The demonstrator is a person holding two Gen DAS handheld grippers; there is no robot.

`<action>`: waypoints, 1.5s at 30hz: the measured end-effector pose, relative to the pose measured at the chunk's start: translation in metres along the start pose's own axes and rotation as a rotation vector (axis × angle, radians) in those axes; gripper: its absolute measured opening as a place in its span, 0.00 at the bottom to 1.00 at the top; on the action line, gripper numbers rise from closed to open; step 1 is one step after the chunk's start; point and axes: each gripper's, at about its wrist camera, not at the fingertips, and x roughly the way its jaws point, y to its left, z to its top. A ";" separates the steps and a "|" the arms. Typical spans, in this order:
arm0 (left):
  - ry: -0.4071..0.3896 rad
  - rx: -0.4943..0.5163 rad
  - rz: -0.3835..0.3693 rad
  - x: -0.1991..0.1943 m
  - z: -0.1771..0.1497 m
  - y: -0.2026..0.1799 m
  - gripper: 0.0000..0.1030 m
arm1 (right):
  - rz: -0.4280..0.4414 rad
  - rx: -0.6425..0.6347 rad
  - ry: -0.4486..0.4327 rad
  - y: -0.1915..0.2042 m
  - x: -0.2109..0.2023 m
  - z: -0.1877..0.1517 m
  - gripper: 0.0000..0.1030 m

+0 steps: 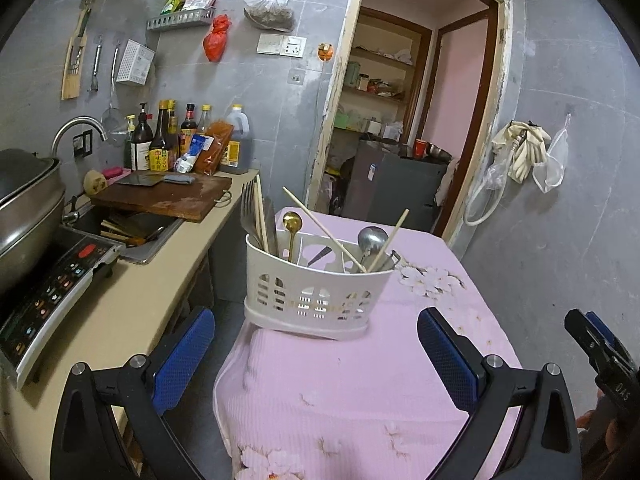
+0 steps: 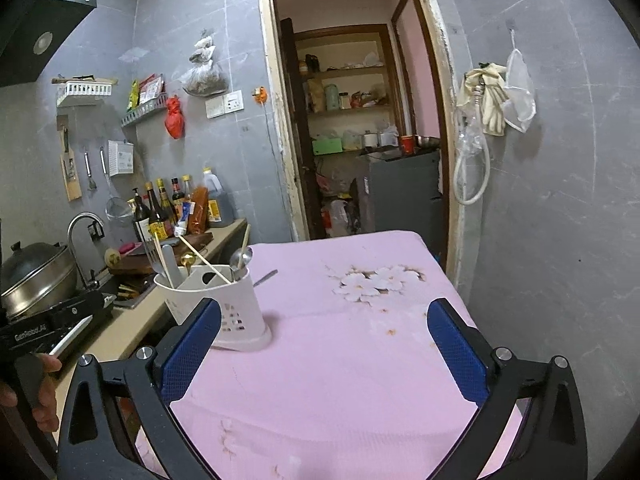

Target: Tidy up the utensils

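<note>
Here the left gripper (image 1: 316,354) stands with its blue pads wide apart and nothing between them, hovering over the near part of the table with the pink cloth (image 1: 360,392). Straight ahead of it, just beyond its fingertips, the white utensil holder (image 1: 316,288) stands upright on the cloth, close to the table's left edge. In the holder's left compartment stand a fork (image 1: 248,208) and pale chopsticks (image 1: 261,212); a gold spoon (image 1: 292,228) stands nearer the middle; towards the right sit a steel ladle-like spoon (image 1: 372,240) and two more chopsticks leaning crosswise. To the left of this gripper, past the gap beside the table, runs the kitchen counter (image 1: 132,292) with an induction cooker (image 1: 52,300) and a wooden cutting board (image 1: 168,196).

The right gripper (image 2: 324,354) is likewise released, jaws spread as wide as they go and empty, above the bare pink cloth. The holder lies ahead and to its left, partly hidden behind its left finger (image 2: 192,348). Beyond the holder, ahead of the gripper, one utensil (image 2: 266,276) lies flat on the cloth; what kind it is cannot be told
</note>
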 end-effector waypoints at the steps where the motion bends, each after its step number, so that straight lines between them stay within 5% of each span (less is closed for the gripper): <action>1: -0.005 0.008 -0.003 -0.002 -0.002 -0.001 0.99 | 0.002 0.001 0.006 0.000 -0.001 -0.001 0.99; 45: 0.003 0.035 -0.036 -0.005 -0.009 -0.010 0.99 | -0.002 -0.009 0.010 0.001 -0.005 -0.001 0.99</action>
